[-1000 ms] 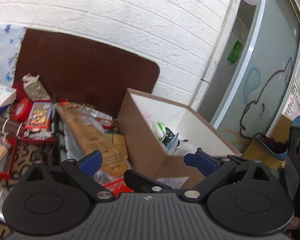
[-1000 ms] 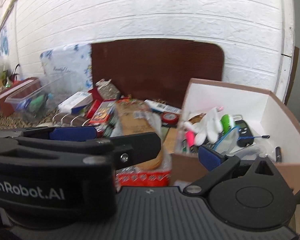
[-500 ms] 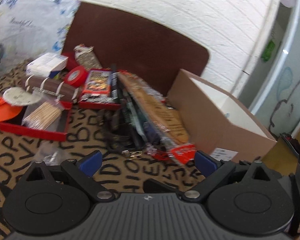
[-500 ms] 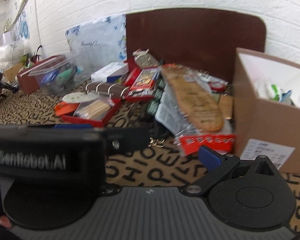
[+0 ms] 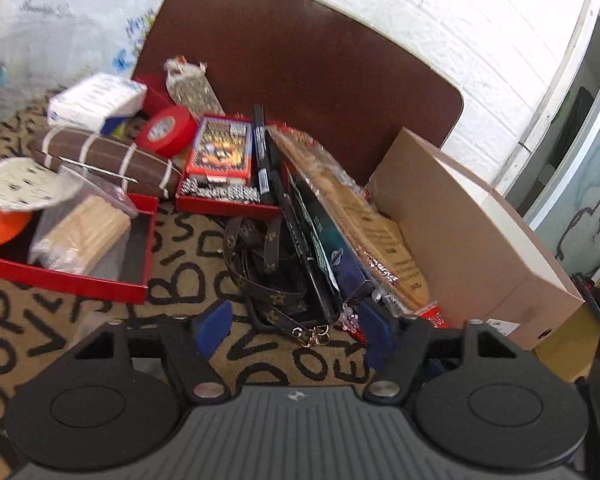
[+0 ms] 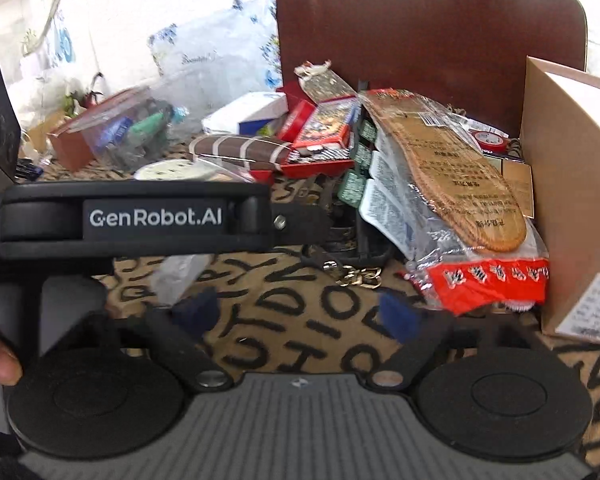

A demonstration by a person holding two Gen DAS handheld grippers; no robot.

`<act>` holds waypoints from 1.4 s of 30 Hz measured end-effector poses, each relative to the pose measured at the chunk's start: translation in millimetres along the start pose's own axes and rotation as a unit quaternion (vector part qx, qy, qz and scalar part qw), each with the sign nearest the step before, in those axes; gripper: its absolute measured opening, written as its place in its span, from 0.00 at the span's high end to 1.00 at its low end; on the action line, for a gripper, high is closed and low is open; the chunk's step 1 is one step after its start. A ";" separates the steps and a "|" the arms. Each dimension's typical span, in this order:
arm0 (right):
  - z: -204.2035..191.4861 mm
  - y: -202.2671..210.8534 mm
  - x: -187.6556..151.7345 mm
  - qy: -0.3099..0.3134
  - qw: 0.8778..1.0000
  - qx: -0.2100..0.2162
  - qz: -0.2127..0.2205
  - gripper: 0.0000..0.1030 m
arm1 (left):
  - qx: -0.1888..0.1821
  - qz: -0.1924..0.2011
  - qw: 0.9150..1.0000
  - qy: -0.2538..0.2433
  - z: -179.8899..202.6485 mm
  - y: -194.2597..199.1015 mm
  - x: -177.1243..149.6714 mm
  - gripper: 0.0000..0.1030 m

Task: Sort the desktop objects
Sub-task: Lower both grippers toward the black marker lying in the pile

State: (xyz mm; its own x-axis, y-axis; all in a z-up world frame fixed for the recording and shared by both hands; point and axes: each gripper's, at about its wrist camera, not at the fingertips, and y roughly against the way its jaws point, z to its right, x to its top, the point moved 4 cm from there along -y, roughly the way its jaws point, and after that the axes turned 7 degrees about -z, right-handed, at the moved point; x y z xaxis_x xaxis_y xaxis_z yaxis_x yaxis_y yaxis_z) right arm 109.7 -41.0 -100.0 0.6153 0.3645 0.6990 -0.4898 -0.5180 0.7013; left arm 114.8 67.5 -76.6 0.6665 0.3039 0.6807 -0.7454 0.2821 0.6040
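While your two grippers hang over a tan mat [image 5: 188, 248] printed with black block letters, both sets of jaws are closing with nothing between them. From the left: a shallow red tray [image 5: 72, 276] holds a clear bag of pale wooden sticks [image 5: 84, 232]. Beside it sits a red roll of tape [image 5: 166, 130]. Your left gripper [image 5: 292, 330] has its blue pads apart, just short of a coiled brown monogram strap [image 5: 268, 280] with a gold clasp. In the right wrist view, its black side reads "GenRobot.AI". Right of the strap, a woven insole in crinkly plastic [image 6: 452, 172] lies long axis running away from you, leaning by a plain cardboard box [image 5: 472, 240]. Your right gripper [image 6: 296, 314] also stands apart.
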 end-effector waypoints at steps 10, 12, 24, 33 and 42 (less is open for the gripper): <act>20.2 -37.1 16.3 -0.007 1.000 -0.027 -0.009 0.23 | 0.008 -0.031 0.999 0.012 -13.3 -38.6 17.2 0.50; 21.9 -43.0 19.9 -0.005 1.000 -0.027 -0.009 0.24 | 0.007 -0.041 0.999 0.019 -16.6 -45.3 18.4 0.52; 17.1 -29.8 14.6 0.014 0.999 -0.005 -0.033 0.58 | -0.004 -0.060 0.998 -0.006 -7.3 -22.7 4.9 0.94; -6.1 -6.4 -5.5 0.050 0.998 0.002 -0.029 0.66 | -0.017 -0.039 0.999 -0.007 7.0 4.4 -19.3 0.93; 9.9 -13.9 7.6 0.032 0.999 -0.036 -0.018 0.66 | -0.027 -0.044 0.999 0.017 10.7 -20.0 10.4 0.69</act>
State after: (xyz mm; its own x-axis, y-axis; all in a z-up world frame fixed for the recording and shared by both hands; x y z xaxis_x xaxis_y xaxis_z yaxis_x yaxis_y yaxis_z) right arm 127.3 -38.6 -105.8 0.5936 0.4328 0.6784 -0.5124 -0.4468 0.7334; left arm 136.6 55.3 -77.2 0.7298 0.3063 0.6112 -0.6833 0.3577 0.6365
